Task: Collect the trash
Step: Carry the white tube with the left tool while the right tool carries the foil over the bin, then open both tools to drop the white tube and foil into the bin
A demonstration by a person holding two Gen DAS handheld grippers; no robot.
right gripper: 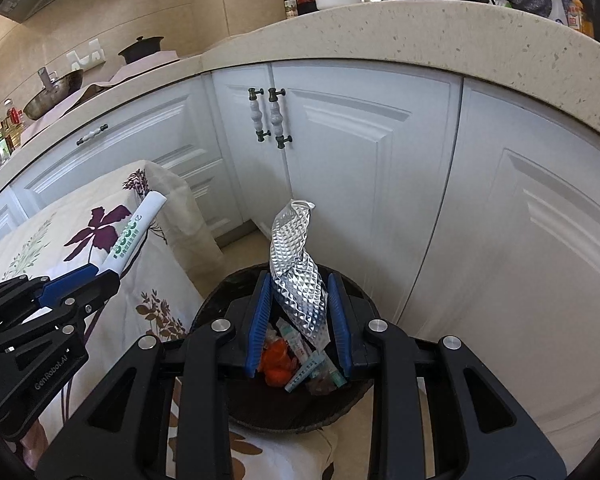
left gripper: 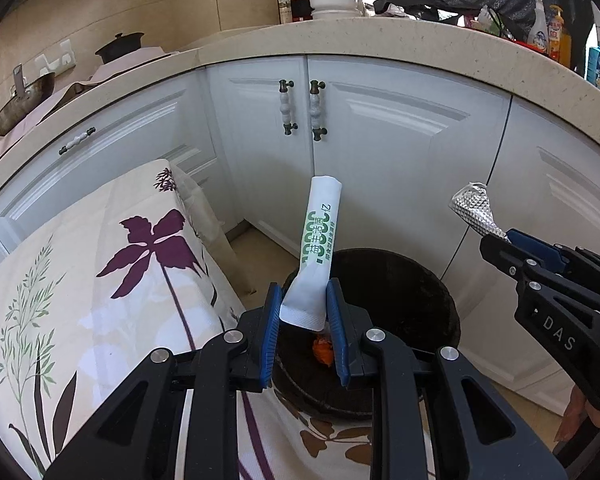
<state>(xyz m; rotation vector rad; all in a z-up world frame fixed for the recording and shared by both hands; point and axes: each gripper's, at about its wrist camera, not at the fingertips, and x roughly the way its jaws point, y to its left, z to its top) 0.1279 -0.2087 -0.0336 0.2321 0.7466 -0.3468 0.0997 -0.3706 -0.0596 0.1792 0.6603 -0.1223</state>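
Note:
My left gripper [left gripper: 304, 312] is shut on a white sachet with green print [left gripper: 320, 236], which stands up above a dark round trash bin [left gripper: 420, 300] on the floor. My right gripper [right gripper: 300, 304] is shut on a crinkled silver foil wrapper [right gripper: 296, 264], held right over the same bin [right gripper: 240, 408]. Inside the bin lie orange scraps [right gripper: 276, 360] and several small packets. Each gripper shows in the other's view: the right one with the foil [left gripper: 472, 208] at the right edge, the left one with the sachet [right gripper: 134, 236] at the left.
A table with a floral cloth [left gripper: 100, 280] stands left of the bin, its edge touching the rim. White cabinet doors [left gripper: 380, 152] with paired handles rise just behind. A stone counter [left gripper: 380, 40] above carries bowls, bottles and a wok.

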